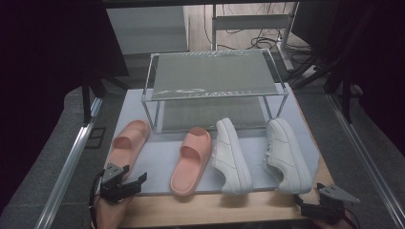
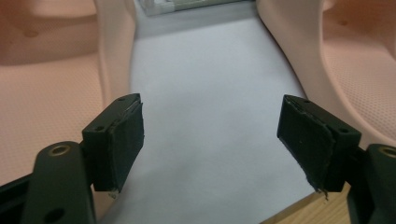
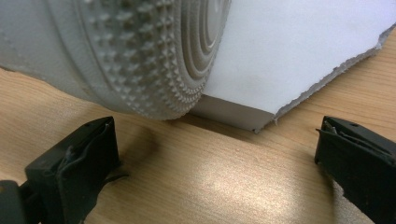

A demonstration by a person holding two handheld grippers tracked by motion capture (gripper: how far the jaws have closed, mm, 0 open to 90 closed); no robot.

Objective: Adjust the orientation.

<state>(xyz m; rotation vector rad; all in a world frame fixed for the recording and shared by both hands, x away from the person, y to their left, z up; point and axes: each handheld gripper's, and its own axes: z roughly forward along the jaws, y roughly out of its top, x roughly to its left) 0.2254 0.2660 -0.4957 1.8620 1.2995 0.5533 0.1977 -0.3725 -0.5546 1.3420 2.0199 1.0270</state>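
Two pink slides point(image 1: 126, 143) point(image 1: 193, 157) and two white sneakers point(image 1: 231, 152) point(image 1: 286, 152) lie in a row on a white mat point(image 1: 157, 157). My left gripper point(image 1: 138, 181) hovers by the heel of the left slide, open. In the left gripper view its jaws point(image 2: 210, 135) frame bare mat, with one slide point(image 2: 46, 93) on the left and the other point(image 2: 355, 60) on the right. My right gripper point(image 1: 302, 202) rests low at the table's front right, open. In the right gripper view its jaws point(image 3: 215, 154) face the studded sole of a sneaker point(image 3: 140, 56), with nothing between them.
A clear two-level shoe rack point(image 1: 215, 76) stands at the back of the mat. The wooden table point(image 1: 215, 210) shows as a strip in front of the mat. Metal rails run along both sides, and cables lie on the floor beyond.
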